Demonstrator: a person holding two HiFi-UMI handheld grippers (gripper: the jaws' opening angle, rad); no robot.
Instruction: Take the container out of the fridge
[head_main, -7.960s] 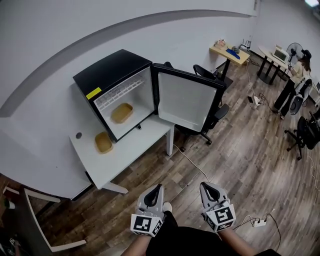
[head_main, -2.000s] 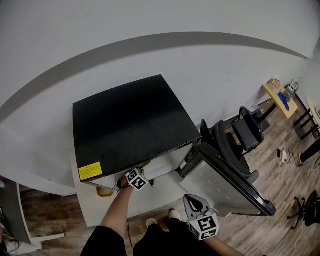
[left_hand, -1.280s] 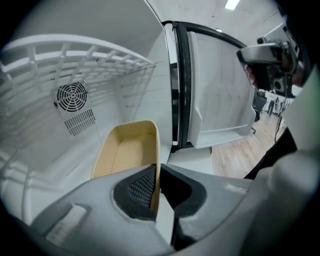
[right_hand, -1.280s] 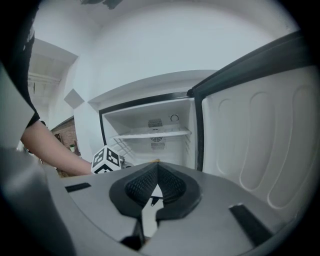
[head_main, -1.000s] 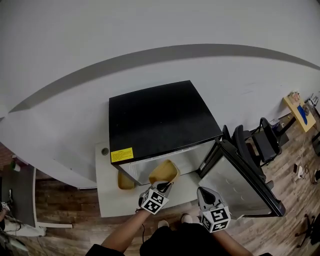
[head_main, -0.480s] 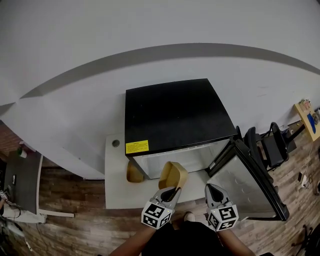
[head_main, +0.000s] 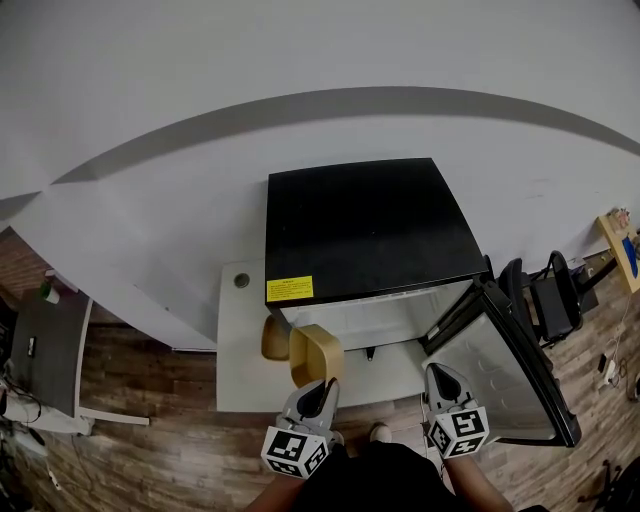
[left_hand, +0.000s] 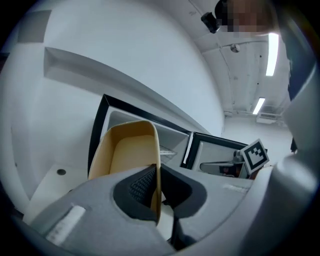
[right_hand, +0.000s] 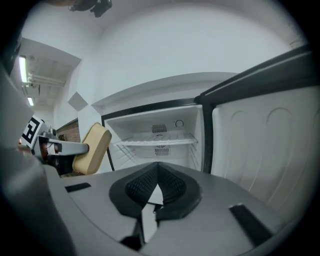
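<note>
Head view: open black fridge (head_main: 370, 225) on a white table (head_main: 235, 375), second tan tray (head_main: 274, 340) beside its front corner. Left gripper view: left gripper (left_hand: 156, 182) pinching the container (left_hand: 127, 150) wall, out of the fridge, on edge, long axis toward it. Right gripper view: right gripper (right_hand: 157, 182) pressed together, empty.

white table (head_main: 238, 372): by wall | black chair (head_main: 548, 300): far right | wood floor (head_main: 150, 455): under both

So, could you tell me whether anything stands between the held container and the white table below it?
Nothing visible does. The left gripper holds the tan container above bare white table, outside the fridge; a second tan container sits on the table alongside.
</note>
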